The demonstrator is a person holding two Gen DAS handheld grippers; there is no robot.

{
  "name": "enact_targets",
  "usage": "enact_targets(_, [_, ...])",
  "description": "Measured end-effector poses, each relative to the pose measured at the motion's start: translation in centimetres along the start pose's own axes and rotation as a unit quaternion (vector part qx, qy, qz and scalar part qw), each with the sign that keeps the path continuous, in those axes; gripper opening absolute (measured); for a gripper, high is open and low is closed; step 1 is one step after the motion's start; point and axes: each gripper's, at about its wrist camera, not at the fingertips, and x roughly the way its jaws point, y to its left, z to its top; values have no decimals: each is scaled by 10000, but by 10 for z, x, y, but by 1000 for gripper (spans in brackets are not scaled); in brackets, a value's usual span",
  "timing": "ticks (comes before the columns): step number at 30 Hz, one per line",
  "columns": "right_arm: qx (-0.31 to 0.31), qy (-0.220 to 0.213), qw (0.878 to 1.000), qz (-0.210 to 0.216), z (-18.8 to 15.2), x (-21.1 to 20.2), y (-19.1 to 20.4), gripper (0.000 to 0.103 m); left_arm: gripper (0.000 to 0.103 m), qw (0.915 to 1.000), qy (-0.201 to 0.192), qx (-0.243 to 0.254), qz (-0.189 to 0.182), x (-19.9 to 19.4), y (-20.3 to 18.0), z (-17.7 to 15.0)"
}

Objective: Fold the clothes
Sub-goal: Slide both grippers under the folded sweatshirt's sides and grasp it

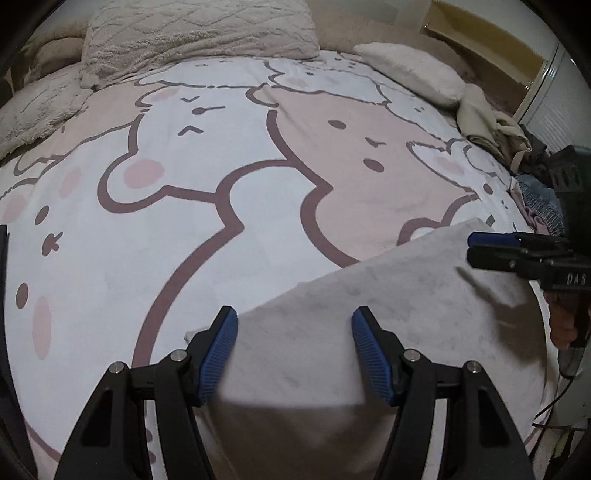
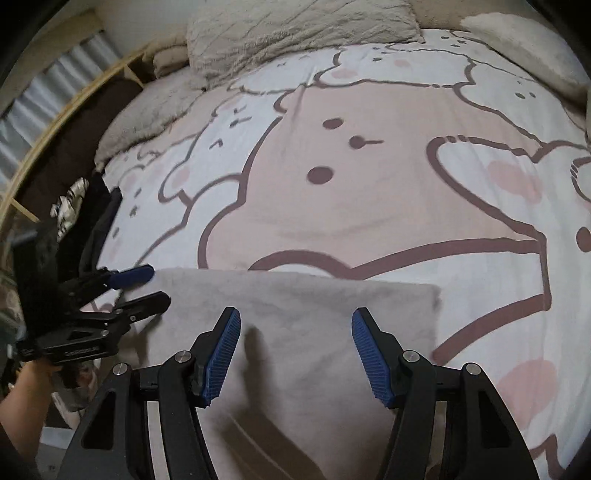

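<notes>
A pale grey folded cloth (image 1: 388, 288) lies flat at the near edge of the bed, on the bear-print sheet (image 1: 221, 221). My left gripper (image 1: 295, 317) hovers open over the cloth's left part, with nothing pinched between its blue pads. In this view my right gripper (image 1: 471, 247) comes in from the right over the cloth's far right corner. In the right wrist view the cloth (image 2: 295, 295) is a neat rectangle. My right gripper (image 2: 295, 319) stands open above it, its pads clear of the fabric. The left gripper (image 2: 159, 285) is open at the cloth's left edge, held by a hand (image 2: 26, 384).
Fluffy cream pillows (image 1: 199, 33) and a blanket (image 1: 33, 107) line the head of the bed. A pile of loose clothes (image 1: 491, 125) sits at the bed's right edge, with a dark garment (image 2: 99, 210) at the left edge. A wooden frame (image 2: 55, 125) runs beside the bed.
</notes>
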Motion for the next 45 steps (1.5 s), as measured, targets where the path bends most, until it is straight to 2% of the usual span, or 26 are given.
enact_targets(2, [-11,-64,9995,-302,-1,-7,-10,63,65,9999,-29,33,137,-6,-1,1])
enact_targets(5, [-289,-139,9905,-1336,-9,-28,-17,63,65,9962,-195,559,645,-27,-14,-5])
enact_targets(7, [-964,-395,9802,-1683,-26,-53,-6,63,65,9864,-401,1214,1033,-47,-31,-17])
enact_targets(9, [-1801,-600,9584,-2130,-55,-76,13,63,65,9721,-610,1800,1374,-66,-49,-34])
enact_targets(11, [-2643,-540,9337,-2354,-93,-88,35,63,65,9544,-871,2325,1659,-87,-68,-59])
enact_targets(14, [-3915,-495,8782,-2702,-162,-99,66,63,65,9280,-1179,2976,1907,-112,-97,-102])
enact_targets(15, [-4336,-487,8574,-2728,-188,-103,74,63,65,9192,-1246,3184,1955,-119,-105,-116])
enact_targets(18, [-5351,-588,8039,-2528,-253,-112,94,63,65,8840,-1448,3913,2108,-134,-132,-163])
enact_targets(21, [-5902,-559,7618,-2610,-299,-107,101,63,65,8455,-1509,4575,2304,-138,-157,-204])
enact_targets(23, [-6101,-610,7354,-2885,-316,-95,101,63,65,8206,-1556,4912,2474,-136,-169,-226])
enact_targets(25, [-6185,-802,7131,-3201,-324,-85,101,63,65,8003,-1553,5136,2676,-130,-178,-242])
enact_targets(27, [-6156,-868,7065,-3382,-321,-75,102,63,65,7894,-1523,5249,2797,-124,-183,-252])
enact_targets(30, [-6045,-898,7134,-3429,-307,-66,101,63,65,7763,-1430,5394,2931,-115,-186,-261])
enact_targets(31, [-6026,-947,7128,-3461,-303,-64,102,63,65,7695,-1425,5452,3005,-111,-186,-263])
enact_targets(34, [-6050,-1147,6965,-3684,-289,-52,103,63,65,7520,-1419,5586,3201,-104,-184,-266])
enact_targets(36, [-6091,-1234,6854,-3795,-279,-41,105,63,65,7493,-1403,5595,3253,-102,-183,-266])
enact_targets(40, [-6089,-1360,6752,-3934,-263,-23,110,63,65,7390,-1370,5663,3383,-90,-186,-260])
enact_targets(43, [-6035,-1372,6817,-3903,-255,-20,111,63,65,7312,-1361,5694,3500,-76,-193,-250])
enact_targets(45, [-5918,-1361,6975,-3804,-247,-25,110,63,65,7205,-1385,5767,3592,-66,-199,-243])
